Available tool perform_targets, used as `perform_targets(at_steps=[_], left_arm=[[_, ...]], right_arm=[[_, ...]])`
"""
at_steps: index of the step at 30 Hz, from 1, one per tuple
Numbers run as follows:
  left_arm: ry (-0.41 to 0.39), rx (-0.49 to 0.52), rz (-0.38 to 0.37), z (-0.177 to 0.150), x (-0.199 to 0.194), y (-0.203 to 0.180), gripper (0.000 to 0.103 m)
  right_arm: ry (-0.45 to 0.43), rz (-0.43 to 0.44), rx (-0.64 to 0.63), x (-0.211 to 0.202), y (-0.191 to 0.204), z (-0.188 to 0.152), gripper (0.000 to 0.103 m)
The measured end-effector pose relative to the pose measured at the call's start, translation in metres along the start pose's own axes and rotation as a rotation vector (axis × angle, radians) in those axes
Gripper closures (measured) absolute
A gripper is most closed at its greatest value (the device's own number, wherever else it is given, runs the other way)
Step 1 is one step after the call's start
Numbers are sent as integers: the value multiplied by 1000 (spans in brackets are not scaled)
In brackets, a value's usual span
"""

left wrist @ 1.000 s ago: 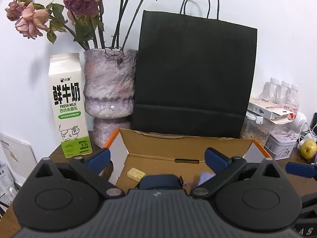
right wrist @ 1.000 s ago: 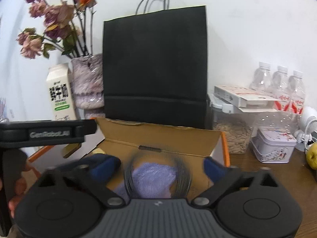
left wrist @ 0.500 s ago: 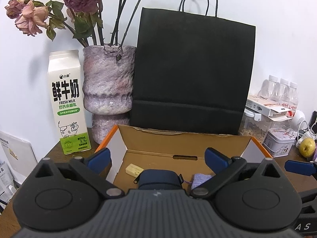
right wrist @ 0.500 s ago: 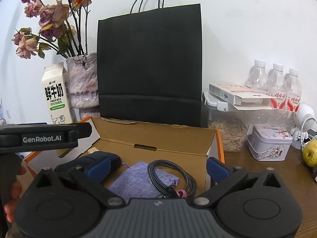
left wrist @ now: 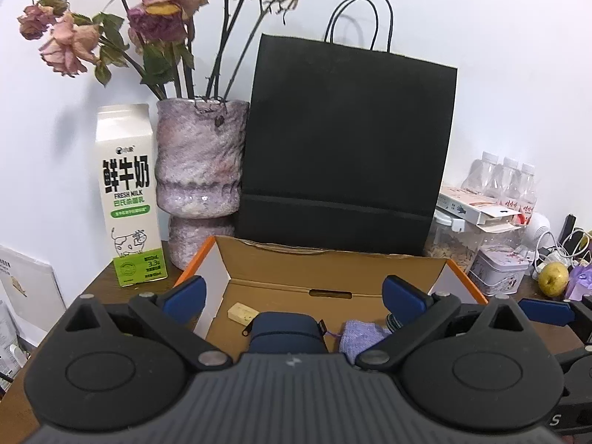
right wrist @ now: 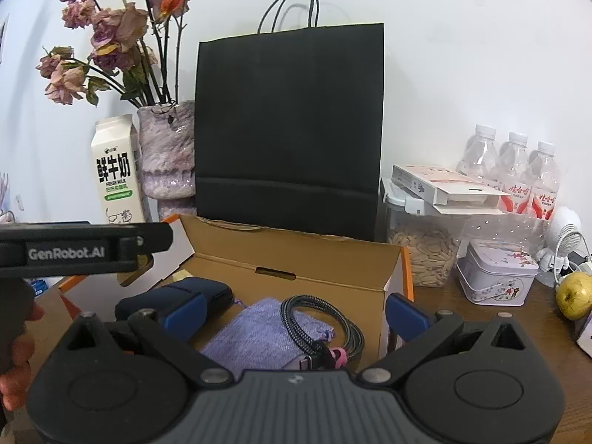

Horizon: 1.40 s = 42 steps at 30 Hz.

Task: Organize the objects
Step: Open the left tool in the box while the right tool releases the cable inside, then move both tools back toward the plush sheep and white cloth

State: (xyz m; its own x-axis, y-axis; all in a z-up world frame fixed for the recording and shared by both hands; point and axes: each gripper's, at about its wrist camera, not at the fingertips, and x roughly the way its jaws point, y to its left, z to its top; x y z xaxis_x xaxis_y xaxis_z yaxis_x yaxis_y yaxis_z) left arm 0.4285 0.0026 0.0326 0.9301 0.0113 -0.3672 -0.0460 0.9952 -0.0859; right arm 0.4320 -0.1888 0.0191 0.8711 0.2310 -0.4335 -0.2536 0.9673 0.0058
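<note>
An open cardboard box with orange edges sits on the wooden table. Inside lie a dark blue zip case, a lilac cloth pouch, a coiled braided cable and a small cream block. My left gripper hovers open in front of the box, above the case. My right gripper is open too, over the pouch and cable, holding nothing. The left gripper's body shows at the left of the right wrist view.
Behind the box stand a black paper bag, a mottled vase of dried roses and a milk carton. To the right are a seed jar, a small tin, water bottles and a yellow-green fruit.
The cable, blurred between the right fingers a second ago, now lies coiled in the box. Both grippers have pulled back and risen slightly.
</note>
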Motion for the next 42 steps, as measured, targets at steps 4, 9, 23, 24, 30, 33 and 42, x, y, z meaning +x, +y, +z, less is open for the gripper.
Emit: perform_targets(at_steps=[4,9,23,24,30,33,42], left_arm=[[-7,-2,0,-1,-12,0,0],[-9,-16,-8,-5,-29,0,0],[-12,-35,-19,-23,-84,-4,0],[-9,-35,-21,-24,-88,-5,0],[4,-31,-29,-36,-110,-10,0],[10,-34,-23,-44,-119,-13,0],[16,-24,1,-72,-145,-22,0]], right_arm=[[-7,-1,-14,-11,3,-2,0],[-20,-11,-29,-28,5,-4,0],[-13,-27,-30,-76,3,-24,0],[-12,-29,-29,-80,3,-26,0],[-6,-38,-27,-102,3,-38,0],[-1,-36,-26,-112,4,-44,0],[8,-50,-8,-139,1,-69,0]])
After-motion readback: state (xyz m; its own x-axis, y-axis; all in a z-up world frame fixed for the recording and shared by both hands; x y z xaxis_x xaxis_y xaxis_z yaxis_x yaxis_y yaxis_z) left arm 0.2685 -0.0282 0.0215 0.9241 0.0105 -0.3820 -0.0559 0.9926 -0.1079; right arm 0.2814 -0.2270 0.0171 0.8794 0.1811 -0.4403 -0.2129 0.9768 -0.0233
